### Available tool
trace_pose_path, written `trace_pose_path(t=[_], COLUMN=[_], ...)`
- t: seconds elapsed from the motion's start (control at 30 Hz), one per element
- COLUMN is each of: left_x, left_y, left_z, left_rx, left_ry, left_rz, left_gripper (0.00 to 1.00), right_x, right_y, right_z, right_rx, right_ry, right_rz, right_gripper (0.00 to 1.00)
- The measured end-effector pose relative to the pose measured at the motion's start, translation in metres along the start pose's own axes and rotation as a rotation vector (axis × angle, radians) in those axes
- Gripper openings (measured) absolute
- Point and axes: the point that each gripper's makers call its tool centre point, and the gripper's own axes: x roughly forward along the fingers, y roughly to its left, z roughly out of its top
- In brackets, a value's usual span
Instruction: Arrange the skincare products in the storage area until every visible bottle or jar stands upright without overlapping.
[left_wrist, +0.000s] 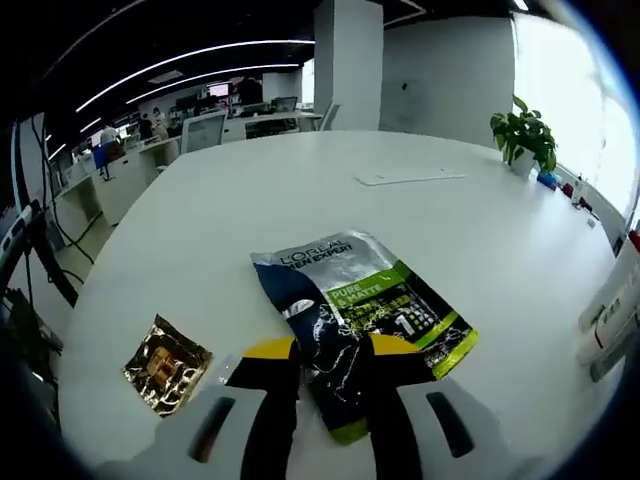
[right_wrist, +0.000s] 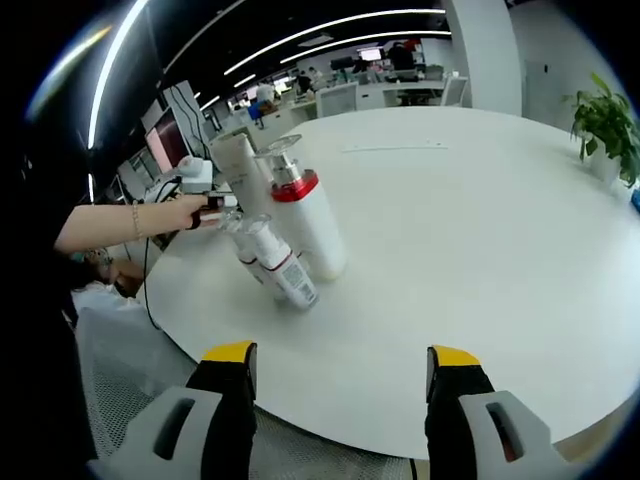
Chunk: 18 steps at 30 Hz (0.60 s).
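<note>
On the white tabletop (right_wrist: 480, 250), red-collared white pump bottle (right_wrist: 305, 225) tilted among leaning tubes (right_wrist: 275, 262), right tongs (right_wrist: 343, 372) wide, left tongs (left_wrist: 333, 372) narrowed around a silver-green sachet (left_wrist: 365, 320).

Place: you are working in an open-plan office.
Desk: your large round white desk (left_wrist: 400, 215) fills the middle of both views.
Background: at the upper left of the left gripper view you see rows of workstations (left_wrist: 190, 130) with monitors and chairs.
Ceiling: long strip lights (right_wrist: 330, 25) run overhead.
Greenery: a potted plant (left_wrist: 525, 138) sits at upper right.
</note>
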Motion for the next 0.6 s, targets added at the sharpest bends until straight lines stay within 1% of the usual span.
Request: trace_pose_path(t=[0.07,0.1,0.13,0.17,0.23,0.27,0.33,0.4,0.43,0.47,0.53,0.57,0.6], left_x=[-0.001,-0.002,-0.005,-0.004,-0.002,-0.001,0.0,-0.001,-0.002,-0.005,-0.014,-0.018,-0.022], left_y=[0.0,0.001,0.003,0.001,-0.002,-0.002,-0.002,-0.004,-0.004,-0.005,-0.006,-0.007,-0.007], left_z=[0.001,0.0,-0.002,0.001,0.001,0.001,0.001,0.001,-0.001,-0.002,0.001,0.004,0.006], left_rx=[0.003,0.012,0.053,0.072,0.08,0.091,0.086,0.058,0.031,-0.04,-0.112,-0.122,-0.132], left_ry=[-0.008,-0.009,0.004,-0.019,0.0,0.002,0.004,0.023,0.035,0.03,0.011,-0.001,-0.011], left_rz=[0.003,0.007,0.016,0.012,-0.005,-0.004,-0.007,-0.02,-0.029,-0.049,-0.065,-0.062,-0.074], left_gripper=[0.19,0.12,0.03,0.02,0.02,0.02,0.02,0.01,0.01,0.01,0.01,0.01,0.01], right_x=[0.0,0.001,0.001,0.001,0.002,0.002,0.003,0.003,0.002,0.001,0.0,0.001,0.001], right_y=[0.0,0.0,0.0,0.0,0.0,0.0,0.0,0.001,0.001,0.001,0.002,0.002,0.001], right_z=[0.0,0.0,0.0,0.0,-0.001,-0.001,-0.001,0.0,0.0,0.001,0.004,0.004,0.004], right_rx=[0.001,0.001,0.0,0.001,0.001,0.0,0.0,-0.003,-0.003,-0.003,0.0,0.002,0.003], right_ry=[0.002,0.002,0.003,0.004,0.005,0.007,0.008,0.009,0.005,0.001,-0.009,-0.012,-0.014], right_rz=[0.0,0.0,0.0,0.001,0.001,0.001,0.003,0.003,0.004,0.004,0.005,0.008,0.013], right_gripper=[0.7,0.7,0.69,0.69,0.69,0.69,0.69,0.68,0.68,0.68,0.68,0.68,0.69])
